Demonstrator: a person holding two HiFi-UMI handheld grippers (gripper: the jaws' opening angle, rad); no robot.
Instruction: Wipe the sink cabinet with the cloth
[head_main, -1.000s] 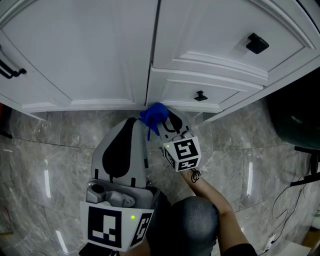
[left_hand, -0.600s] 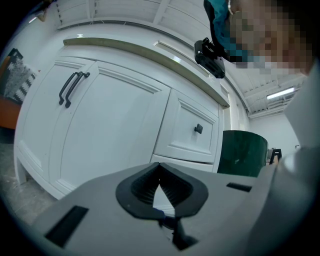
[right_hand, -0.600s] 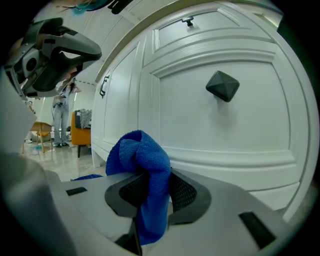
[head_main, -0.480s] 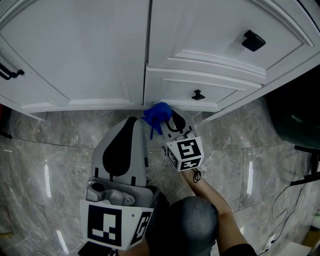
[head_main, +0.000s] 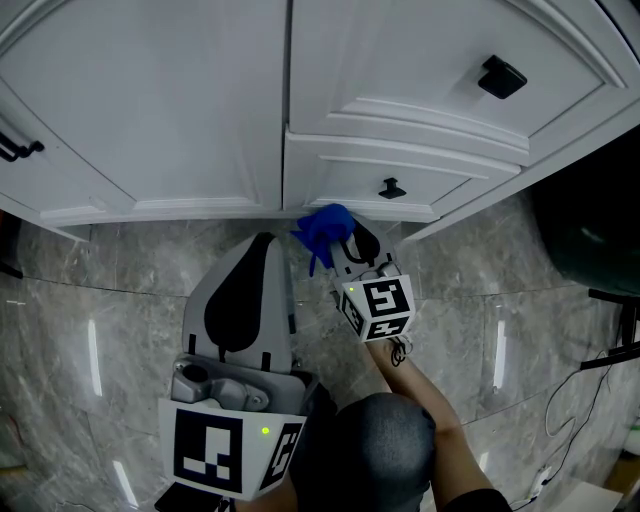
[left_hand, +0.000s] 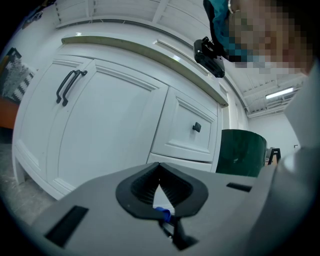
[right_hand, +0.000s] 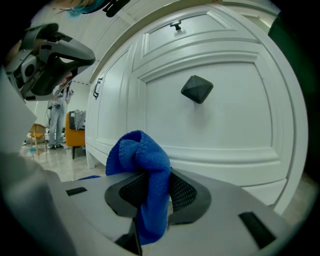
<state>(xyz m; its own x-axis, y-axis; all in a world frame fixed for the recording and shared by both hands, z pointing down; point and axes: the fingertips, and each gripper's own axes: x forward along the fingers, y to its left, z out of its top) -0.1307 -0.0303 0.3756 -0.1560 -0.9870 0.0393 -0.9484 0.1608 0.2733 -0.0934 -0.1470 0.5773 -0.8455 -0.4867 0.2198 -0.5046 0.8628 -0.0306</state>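
The white cabinet (head_main: 180, 110) fills the upper part of the head view, with a wide door on the left and drawer fronts on the right. Below it lies the grey marble floor (head_main: 90, 300). A dark green bin (head_main: 590, 230) stands at the cabinet's right end.

The left gripper (head_main: 262, 242) hangs low over the floor, pointing at the base of the door and not touching it. In the left gripper view its fingers (left_hand: 142, 187) are pressed together at the tips, with nothing between them. A speck of blue shows through the small gap behind the tips.

The right gripper (head_main: 345, 245), held on the person's arm (head_main: 430, 400), sits just right of the left one and points at the cabinet's bottom moulding. Its fingers (right_hand: 187, 192) pinch the blue cloth (right_hand: 142, 155). The cloth bunches up above them and hangs down between them.

In the head view the cloth (head_main: 322, 228) lies at the bottom edge of the cabinet, under the lower drawer and close to the seam between door and drawer. Whether it presses on the moulding cannot be told.

A black knob (head_main: 391, 188) sits on the lower drawer, just above the cloth. A larger knob (head_main: 501, 77) sits higher on the right. Black handles (head_main: 20, 150) show at the far left edge.
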